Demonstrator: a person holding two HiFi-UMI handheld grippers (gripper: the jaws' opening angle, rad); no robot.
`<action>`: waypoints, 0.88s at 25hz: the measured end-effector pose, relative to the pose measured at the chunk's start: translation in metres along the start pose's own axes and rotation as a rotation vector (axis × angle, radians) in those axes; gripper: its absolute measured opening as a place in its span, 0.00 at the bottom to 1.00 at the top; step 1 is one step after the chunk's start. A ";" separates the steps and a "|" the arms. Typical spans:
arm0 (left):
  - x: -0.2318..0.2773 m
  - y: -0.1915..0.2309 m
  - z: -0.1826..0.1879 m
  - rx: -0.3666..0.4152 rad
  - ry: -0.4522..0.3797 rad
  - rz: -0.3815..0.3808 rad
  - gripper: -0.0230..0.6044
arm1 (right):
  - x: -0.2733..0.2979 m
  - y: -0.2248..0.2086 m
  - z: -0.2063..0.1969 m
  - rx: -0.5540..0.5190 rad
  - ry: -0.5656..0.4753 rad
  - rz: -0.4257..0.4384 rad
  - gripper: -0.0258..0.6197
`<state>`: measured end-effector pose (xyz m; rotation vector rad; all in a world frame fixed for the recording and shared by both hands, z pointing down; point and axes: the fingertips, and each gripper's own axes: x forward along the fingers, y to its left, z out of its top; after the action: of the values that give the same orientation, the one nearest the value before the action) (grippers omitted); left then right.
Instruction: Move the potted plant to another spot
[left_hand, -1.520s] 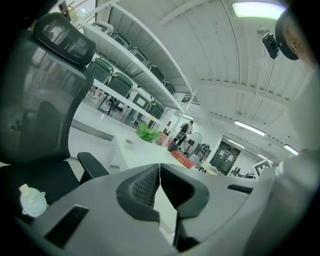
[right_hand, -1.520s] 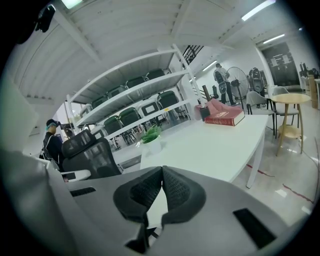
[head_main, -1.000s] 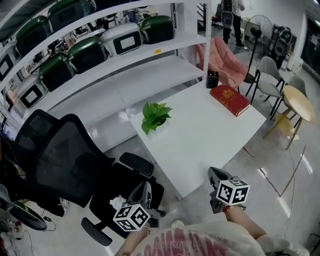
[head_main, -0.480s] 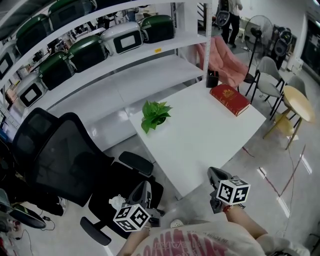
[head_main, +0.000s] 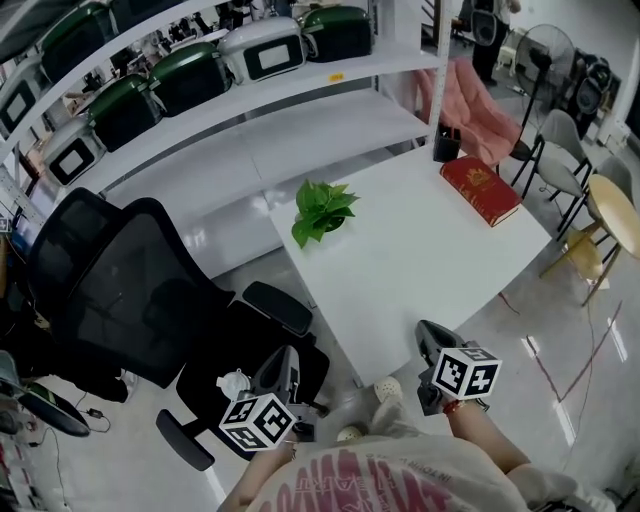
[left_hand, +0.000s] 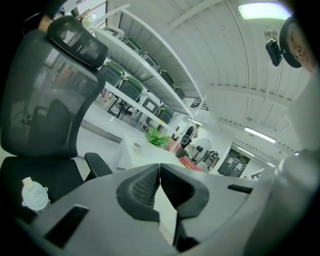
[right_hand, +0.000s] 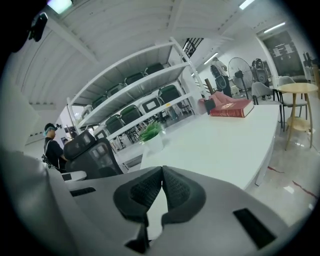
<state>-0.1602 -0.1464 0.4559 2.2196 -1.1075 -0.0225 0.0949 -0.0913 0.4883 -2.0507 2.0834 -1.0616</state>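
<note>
Both closed, empty: left gripper (head_main: 285, 362) and right gripper (head_main: 428, 338) parked low off corner of white table (head_main: 430, 270); leafy green potted plant (head_main: 322, 212) well apart, reach not started.

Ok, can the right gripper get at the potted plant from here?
Probably not yet: the right gripper, shut, is at the table's near edge, the potted plant far across. Nothing blocks it.

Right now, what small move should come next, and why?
Probably open the right tool and reach forward toward the green leafy plant in its white pot: it and the left tool are shut, empty, and far from the plant on the white table.
</note>
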 end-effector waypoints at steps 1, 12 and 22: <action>0.001 -0.001 0.004 0.006 -0.017 0.007 0.08 | 0.004 -0.001 0.005 0.000 -0.003 0.009 0.06; 0.036 0.001 0.034 -0.020 -0.172 0.136 0.08 | 0.065 -0.009 0.044 -0.067 0.066 0.134 0.06; 0.047 0.021 0.034 -0.094 -0.226 0.271 0.08 | 0.135 -0.003 0.075 -0.125 0.122 0.256 0.06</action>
<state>-0.1548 -0.2079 0.4530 2.0031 -1.4911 -0.2105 0.1156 -0.2447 0.4903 -1.7409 2.4479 -1.0636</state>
